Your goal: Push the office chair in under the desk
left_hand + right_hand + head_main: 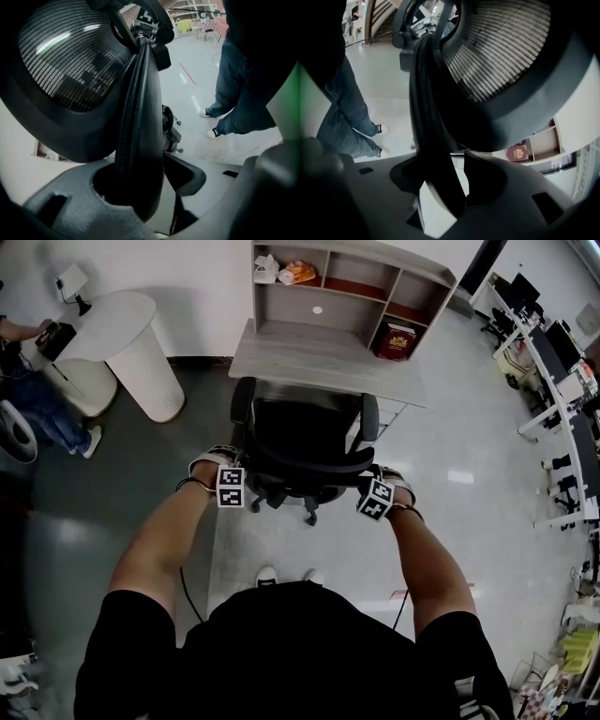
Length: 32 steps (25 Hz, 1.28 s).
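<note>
Forearms (155, 545) reach down to left gripper (154, 185) and right gripper (445, 187) | both: jaws apart, loose around backrest rim (140, 117) | chair (305, 442) close against desk (309, 357), seat seemingly partly under | risk: pushing with loose jaws slips off rim; armrests (369, 416) may catch desk edge

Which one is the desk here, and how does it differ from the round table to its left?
The desk is grey and rectangular and carries a shelf unit. The round table is white and sits on a ribbed drum base. The desk is open underneath, and the office chair stands right in front of it, whereas the round table's base is closed. Both stand by the back wall.
</note>
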Available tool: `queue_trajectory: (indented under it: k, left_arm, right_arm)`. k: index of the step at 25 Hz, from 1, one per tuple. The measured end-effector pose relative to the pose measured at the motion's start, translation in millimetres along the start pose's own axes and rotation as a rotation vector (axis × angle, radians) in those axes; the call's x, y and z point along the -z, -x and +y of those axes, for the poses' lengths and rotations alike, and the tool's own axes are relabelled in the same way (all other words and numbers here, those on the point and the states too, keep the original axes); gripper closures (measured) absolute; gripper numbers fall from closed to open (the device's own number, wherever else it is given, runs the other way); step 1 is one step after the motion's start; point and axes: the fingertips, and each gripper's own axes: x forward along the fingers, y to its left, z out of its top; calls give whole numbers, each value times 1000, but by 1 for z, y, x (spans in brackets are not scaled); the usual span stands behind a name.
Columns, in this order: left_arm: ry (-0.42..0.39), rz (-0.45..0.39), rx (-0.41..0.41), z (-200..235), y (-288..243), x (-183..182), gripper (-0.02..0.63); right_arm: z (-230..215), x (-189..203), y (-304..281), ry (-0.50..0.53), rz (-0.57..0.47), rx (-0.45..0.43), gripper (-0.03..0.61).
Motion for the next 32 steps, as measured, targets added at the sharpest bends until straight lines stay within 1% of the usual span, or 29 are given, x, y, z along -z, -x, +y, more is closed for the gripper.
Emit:
queue_trajectory:
  k: [1,8,12,15,16,18,20,22,25,27,29,32]
  left_arm:
    - [6,-6,6,0,3,1,419]
    - [91,-42,-21,6,28,5,417]
    - [124,-53,-66,13,46,10,417]
    - [155,-76,-102,17,70,11,419]
    - [169,-86,-112,17,78,11,430]
    - [199,-100,-135,20,93,12,489]
    - [233,-115,-161,22,105,14,525]
    - [270,-154,-202,28,120,10,547]
    - [346,-257,-298,47,154,-5,583]
    - [404,-319,-352,61,175,-15,589]
    - [447,-362,-390,71,191,-23,592]
    - [523,-420,-421,85,210,-32,595]
  right_arm:
    - [-1,-1,4,-9,-6,5,353]
    - [0,-3,31,-85,-45,30,345]
    - [-2,-2,50,-133,-78,60,360]
    - [-6,-6,73,-207,-133,88,395]
    - [-10,-7,83,-249,-160,98,405]
    - [-21,-10,103,-341,-220,125,436]
    - [-32,-13,121,-402,-267,162,459]
    - [-42,-15,139,-441,-312,208,491]
    - [-55,-18,164,-520,-382,254,523]
    - [-61,-21,178,-597,-427,263,536]
    - [-66,-24,189,-670,-471,260,545]
    - [-74,-30,202,-731,-517,270,554]
